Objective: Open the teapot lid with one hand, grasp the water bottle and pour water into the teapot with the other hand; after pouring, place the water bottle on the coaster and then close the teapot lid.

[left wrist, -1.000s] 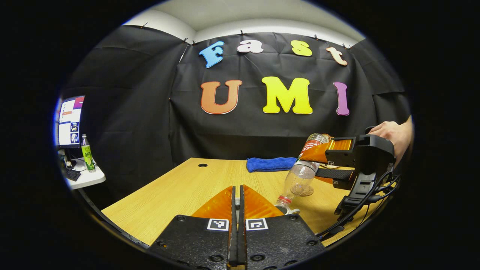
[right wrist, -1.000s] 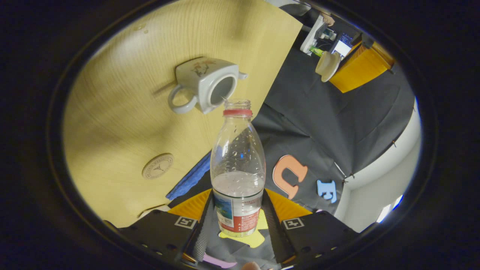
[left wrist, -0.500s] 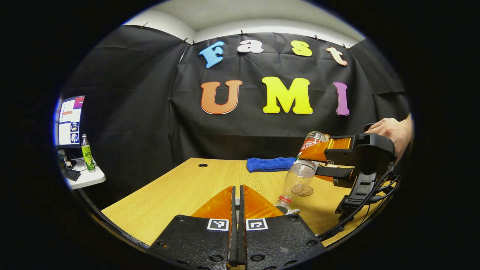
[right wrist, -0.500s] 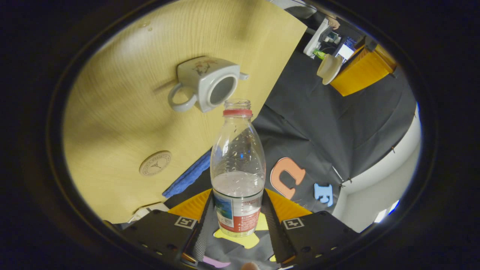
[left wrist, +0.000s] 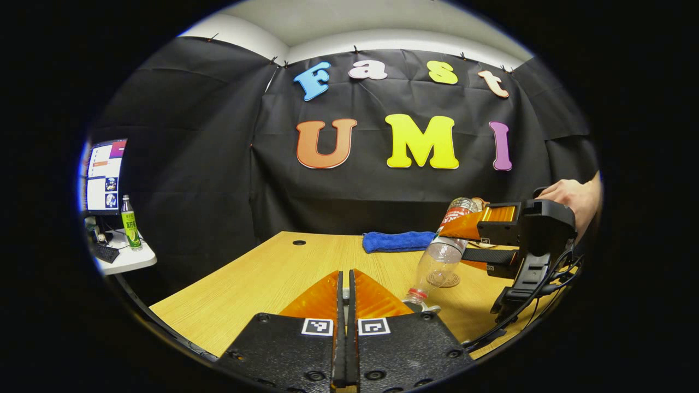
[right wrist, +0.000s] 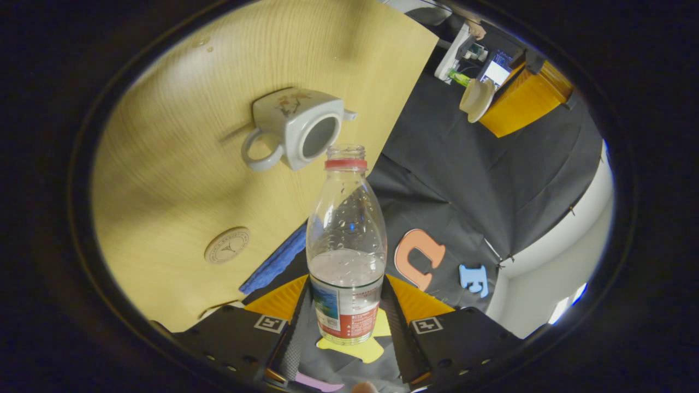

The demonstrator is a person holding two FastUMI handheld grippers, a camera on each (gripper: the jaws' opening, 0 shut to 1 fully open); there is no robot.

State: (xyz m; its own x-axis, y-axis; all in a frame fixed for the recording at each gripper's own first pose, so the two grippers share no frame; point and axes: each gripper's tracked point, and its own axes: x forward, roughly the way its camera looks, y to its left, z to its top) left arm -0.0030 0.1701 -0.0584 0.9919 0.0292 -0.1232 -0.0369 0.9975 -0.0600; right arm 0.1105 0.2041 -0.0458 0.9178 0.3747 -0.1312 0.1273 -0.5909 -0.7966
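Since the earlier frames the teapot sits a little lower and further left in the right gripper view, so its round opening is now just left of the bottle's mouth rather than behind it; in the left gripper view the scene has shifted slightly right and down. The water bottle is clamped at its labelled lower body between both fingers of the right gripper. Seen from the left gripper view, the bottle tilts steeply, its long axis running from the raised base near the right gripper down to the uncapped mouth, which points down and left at the teapot's rim. The left gripper has its fingers pressed together; the right gripper view shows it holding the pale teapot lid off to the side, above the table edge. On the wooden table stand one teapot, one round coaster and one blue cloth; there is one lid and one water bottle. A hand holds the right gripper.
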